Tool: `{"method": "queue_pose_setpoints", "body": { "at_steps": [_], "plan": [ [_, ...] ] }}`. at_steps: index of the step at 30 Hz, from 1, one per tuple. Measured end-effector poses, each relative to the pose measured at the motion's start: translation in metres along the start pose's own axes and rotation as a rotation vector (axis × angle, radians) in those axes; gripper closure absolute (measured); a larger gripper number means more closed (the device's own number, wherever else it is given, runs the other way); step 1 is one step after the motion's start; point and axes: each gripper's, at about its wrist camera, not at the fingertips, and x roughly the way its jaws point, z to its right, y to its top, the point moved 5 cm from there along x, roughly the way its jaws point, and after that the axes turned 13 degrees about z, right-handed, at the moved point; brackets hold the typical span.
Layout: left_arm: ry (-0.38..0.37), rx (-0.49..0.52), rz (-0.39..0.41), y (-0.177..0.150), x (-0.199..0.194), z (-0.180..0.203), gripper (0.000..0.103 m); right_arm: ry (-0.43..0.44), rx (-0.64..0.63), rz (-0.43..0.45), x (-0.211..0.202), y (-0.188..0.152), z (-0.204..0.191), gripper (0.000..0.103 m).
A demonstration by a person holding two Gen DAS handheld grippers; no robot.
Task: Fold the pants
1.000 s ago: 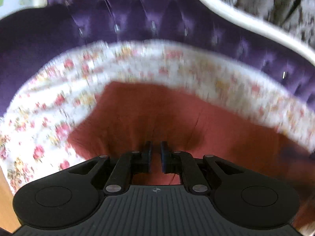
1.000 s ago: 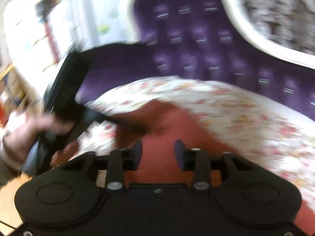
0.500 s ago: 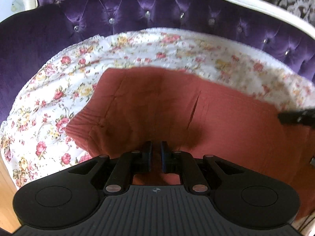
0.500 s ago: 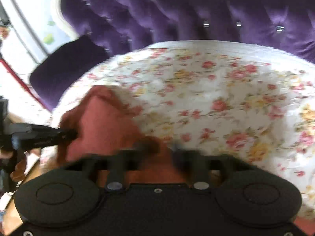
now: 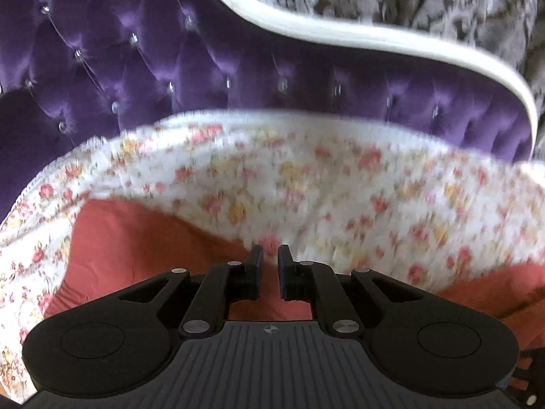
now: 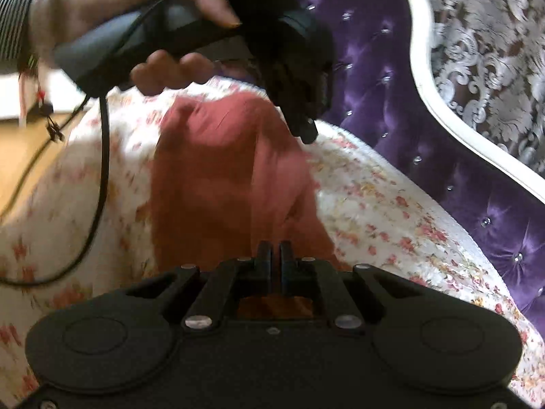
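Rust-red pants (image 5: 143, 238) lie on a floral sheet (image 5: 340, 187) over a purple sofa. In the left wrist view my left gripper (image 5: 269, 259) has its jaws nearly closed on the pants' edge. In the right wrist view the pants (image 6: 218, 177) hang stretched between both grippers. My right gripper (image 6: 276, 255) is shut on their near end. The left gripper (image 6: 306, 126), held by a hand (image 6: 143, 6), grips the far end, lifted above the sheet.
The tufted purple sofa back (image 5: 170, 68) with a white frame (image 6: 442, 102) curves behind the seat. Patterned wallpaper (image 6: 494, 34) is beyond it. A black cable (image 6: 102, 156) hangs from the left gripper. A wooden floor (image 6: 20, 156) shows at left.
The left gripper has lifted and swung right with the pants' edge. The right gripper has closed on the pants' other end; the cloth is now raised and stretched between them.
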Motion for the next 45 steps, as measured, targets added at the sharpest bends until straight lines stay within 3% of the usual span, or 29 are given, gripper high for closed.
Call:
{"method": "queue_pose_setpoints", "body": {
  "at_steps": [4, 8, 10, 12, 16, 18, 21, 24, 28, 32, 37, 43, 44, 45],
  "plan": [
    [0.051, -0.008, -0.102, -0.038, 0.010, -0.014, 0.093, 0.028, 0.015, -0.016, -0.002, -0.001, 0.003, 0.088],
    [0.037, -0.063, -0.043, -0.055, -0.004, -0.026, 0.093, 0.077, 0.155, 0.014, -0.016, 0.012, 0.026, 0.084],
    [0.040, -0.070, -0.026, -0.057, -0.007, -0.027, 0.093, 0.085, 0.300, 0.037, -0.019, 0.016, 0.048, 0.074],
    [0.046, -0.073, -0.015, -0.057, -0.008, -0.026, 0.093, 0.079, 0.428, 0.019, -0.015, 0.015, 0.070, 0.054],
    [0.044, -0.074, -0.009, -0.054, -0.008, -0.025, 0.093, 0.100, 0.604, -0.044, 0.000, -0.002, 0.096, 0.053],
    [0.038, -0.092, -0.008, -0.053, -0.008, -0.027, 0.093, 0.196, 0.656, -0.095, 0.007, -0.009, 0.090, 0.053],
    [0.029, -0.121, -0.006, -0.054, -0.009, -0.030, 0.093, 0.287, 0.593, -0.099, 0.005, -0.006, 0.065, 0.053],
    [0.027, -0.126, 0.001, -0.055, -0.010, -0.029, 0.093, 0.282, 0.562, -0.073, 0.015, 0.002, 0.062, 0.052],
    [0.016, -0.134, 0.034, -0.048, -0.023, -0.030, 0.093, 0.293, 0.691, -0.054, 0.038, 0.001, 0.082, 0.052],
    [0.025, -0.142, 0.102, -0.042, -0.049, -0.042, 0.093, 0.248, 0.756, 0.022, 0.036, 0.007, 0.101, 0.052],
    [0.092, -0.155, 0.033, -0.057, -0.044, -0.064, 0.093, 0.244, 0.794, 0.027, 0.037, 0.005, 0.113, 0.052],
    [0.085, -0.192, -0.017, -0.071, -0.037, -0.072, 0.092, 0.199, 0.834, 0.039, 0.040, 0.010, 0.133, 0.052],
    [0.088, -0.188, -0.021, -0.071, -0.036, -0.071, 0.092, 0.182, 0.832, 0.043, 0.043, 0.011, 0.138, 0.054],
    [0.090, -0.186, -0.022, -0.071, -0.036, -0.070, 0.092, 0.161, 0.831, 0.044, 0.045, 0.012, 0.143, 0.064]
  ]
}}
